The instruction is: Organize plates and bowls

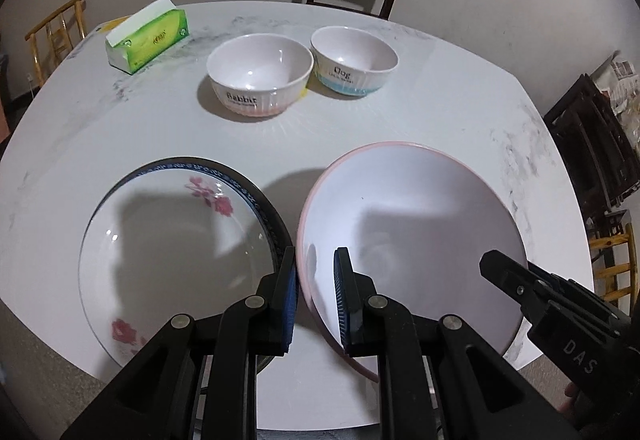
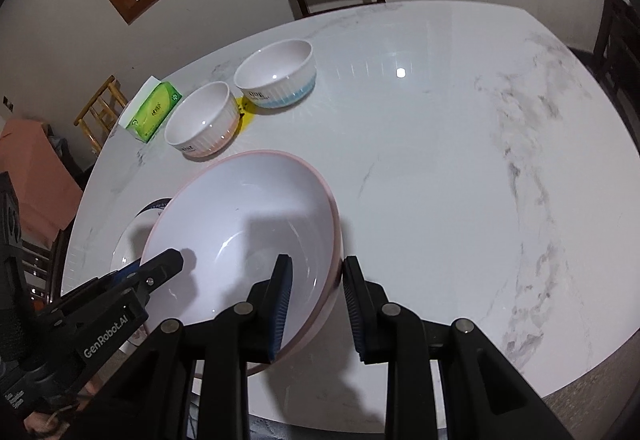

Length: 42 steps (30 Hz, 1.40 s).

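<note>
- The left gripper (image 1: 316, 300) straddled the near-left rim of the pink-rimmed plate (image 1: 420, 224), one blue pad inside the plate, the other outside; its jaws stood narrow, clamped on that rim.
- The right gripper (image 2: 316, 304) held the same plate's right edge — one finger inside, one outside against the rim, pads pressed on it.
- The pink-rimmed plate sat tilted, its left side raised above the marble table (image 1: 120, 127) and overlapping the right edge of the floral plate (image 1: 168, 240), which lay flat near the table's front edge.
- Farther back stood two ribbed bowls side by side, almost touching: the Rabbit bowl (image 1: 260, 73) on the left, the Dog bowl (image 1: 354, 59) on the right.
- A green tissue pack (image 1: 146, 35) lay left of the bowls — well apart from both plates.
</note>
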Available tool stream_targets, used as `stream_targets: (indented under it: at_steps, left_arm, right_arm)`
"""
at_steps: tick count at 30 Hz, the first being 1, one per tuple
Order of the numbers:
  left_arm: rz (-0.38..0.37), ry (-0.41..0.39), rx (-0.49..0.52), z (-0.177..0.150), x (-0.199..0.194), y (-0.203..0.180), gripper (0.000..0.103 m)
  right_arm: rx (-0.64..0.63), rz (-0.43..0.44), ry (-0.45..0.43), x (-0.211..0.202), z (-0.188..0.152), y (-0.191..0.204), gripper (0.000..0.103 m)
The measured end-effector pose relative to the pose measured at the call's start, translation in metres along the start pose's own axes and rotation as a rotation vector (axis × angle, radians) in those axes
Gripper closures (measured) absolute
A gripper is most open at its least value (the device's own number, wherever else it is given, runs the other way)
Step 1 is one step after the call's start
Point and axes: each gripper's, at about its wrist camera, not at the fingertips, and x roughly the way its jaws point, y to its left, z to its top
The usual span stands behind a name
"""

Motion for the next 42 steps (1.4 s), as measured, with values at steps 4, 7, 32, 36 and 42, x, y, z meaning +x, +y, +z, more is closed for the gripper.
stream_targets:
  at_steps: [4, 7, 32, 36, 42]
  left_arm:
    - [0.001, 0.015, -0.001, -0.002, 0.007, 0.0, 0.089]
    - [0.003, 0.026, 0.001, -0.003, 0.011, 0.0, 0.089]
    - [-0.007, -0.007, 0.007, 0.01, -0.007, 0.015, 0.079]
    - [0.003, -0.027, 0.004, 0.018, -0.014, 0.023, 0.077]
    - [0.029, -0.048, -0.018, 0.031, -0.018, 0.039, 0.074]
  right_arm:
    - [0.005, 0.011, 0.007, 0.003, -0.003, -0.006, 0.076]
    - [0.011, 0.017, 0.016, 0.006, -0.004, -0.008, 0.076]
    - [-0.048, -0.051, -0.028, 0.003, 0.02, 0.003, 0.074]
    - [-0.097, -0.076, -0.047, -0.002, 0.029, 0.012, 0.074]
    - [-0.148, -0.074, -0.056, -0.002, 0.043, 0.03, 0.074]
